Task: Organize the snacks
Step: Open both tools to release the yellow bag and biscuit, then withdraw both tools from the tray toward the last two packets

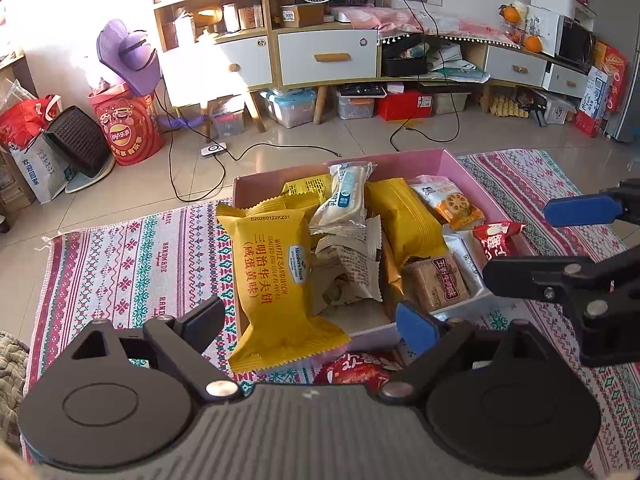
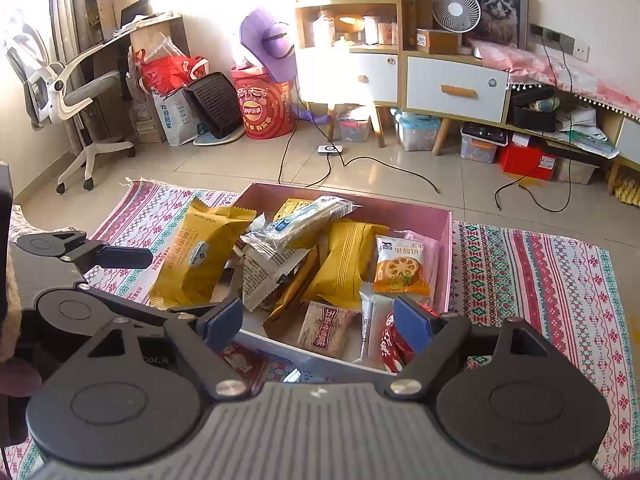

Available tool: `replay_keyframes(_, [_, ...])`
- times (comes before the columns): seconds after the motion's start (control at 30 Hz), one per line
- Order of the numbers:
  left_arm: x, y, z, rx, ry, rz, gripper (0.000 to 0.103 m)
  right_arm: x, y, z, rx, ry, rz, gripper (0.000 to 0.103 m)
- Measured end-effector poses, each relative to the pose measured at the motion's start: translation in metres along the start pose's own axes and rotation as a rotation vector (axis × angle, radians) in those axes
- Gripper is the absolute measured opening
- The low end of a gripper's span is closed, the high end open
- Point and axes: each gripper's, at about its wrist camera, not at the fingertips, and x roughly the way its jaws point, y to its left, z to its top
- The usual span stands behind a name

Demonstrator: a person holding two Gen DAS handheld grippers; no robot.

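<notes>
Both grippers, left gripper [image 1: 316, 320] and right gripper [image 2: 320, 320], gape empty; at twelve o'clock, the light, crinkly waffle sandwich packet [image 1: 276, 276] looks best pinched mid-body.

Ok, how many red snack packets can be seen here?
2. One red packet leans inside the pink box by its right wall; a second red packet lies on the mat before it. More may be buried.

You see glossy crinkled film on the yellow waffle packet [image 1: 276, 280], matt pink card on the box [image 2: 444, 256]. At six o'clock, matt black plastic grippers with smooth blue pads [image 1: 416, 326]. Woven cloth rug [image 2: 540, 276]; glossy floor tiles [image 1: 304, 140] at twelve.
</notes>
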Motion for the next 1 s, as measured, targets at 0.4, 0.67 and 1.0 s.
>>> replay_keyframes(0.4, [-0.025,-0.008,-0.021,0.025,0.033,-0.016,0.103,-0.022,0.0,-0.02,-0.042,0.005,-0.012,0.098])
replay_keyframes(0.67, [-0.028,-0.011,-0.046,0.039,0.047,-0.009,0.103,-0.016,-0.006,-0.041,-0.034,0.026,-0.022,0.099])
replay_keyframes(1.0, [-0.01,-0.013,-0.066,0.078,0.05,-0.009,0.103,-0.008,-0.007,-0.059,-0.02,0.07,-0.024,0.099])
